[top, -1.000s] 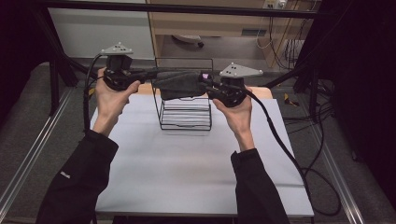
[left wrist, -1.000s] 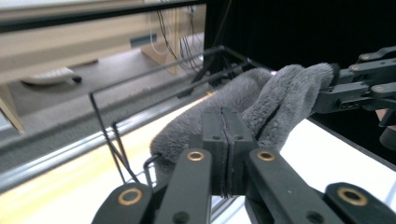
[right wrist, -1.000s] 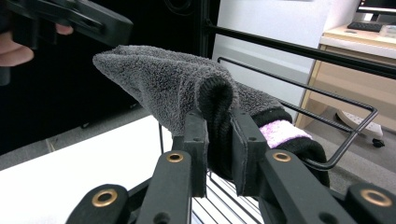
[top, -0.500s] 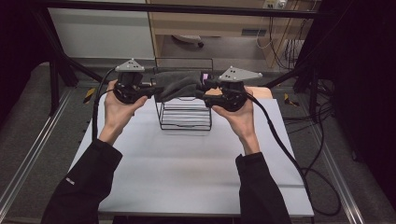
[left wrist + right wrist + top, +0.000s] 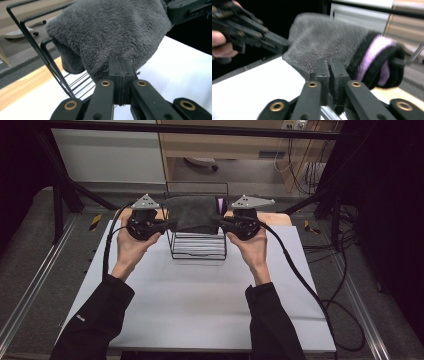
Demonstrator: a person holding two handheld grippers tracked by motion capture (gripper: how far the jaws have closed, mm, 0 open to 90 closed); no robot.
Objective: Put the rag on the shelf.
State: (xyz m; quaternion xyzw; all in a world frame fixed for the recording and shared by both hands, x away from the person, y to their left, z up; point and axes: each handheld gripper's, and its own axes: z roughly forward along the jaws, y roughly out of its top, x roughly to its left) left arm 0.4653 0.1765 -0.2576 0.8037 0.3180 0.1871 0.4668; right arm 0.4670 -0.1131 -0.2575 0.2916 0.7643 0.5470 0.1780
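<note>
A dark grey fleecy cloth hangs stretched between my two grippers, just above a black wire rack. My left gripper is shut on the cloth's left edge; in the left gripper view the jaws pinch the fleece beside the rack's wires. My right gripper is shut on the right edge, and its jaws have just been closing with the cloth between them. A purple band with black trim shows at that end of the cloth.
The rack stands at the far middle of a white sheet on a wooden table. Black cables trail from the right gripper off the right side. Metal rails run along both sides of the table.
My left hand has come down and inward toward the rack. The cloth has sunk with it and now hangs closer to the rack's top. My right hand has stayed put.
</note>
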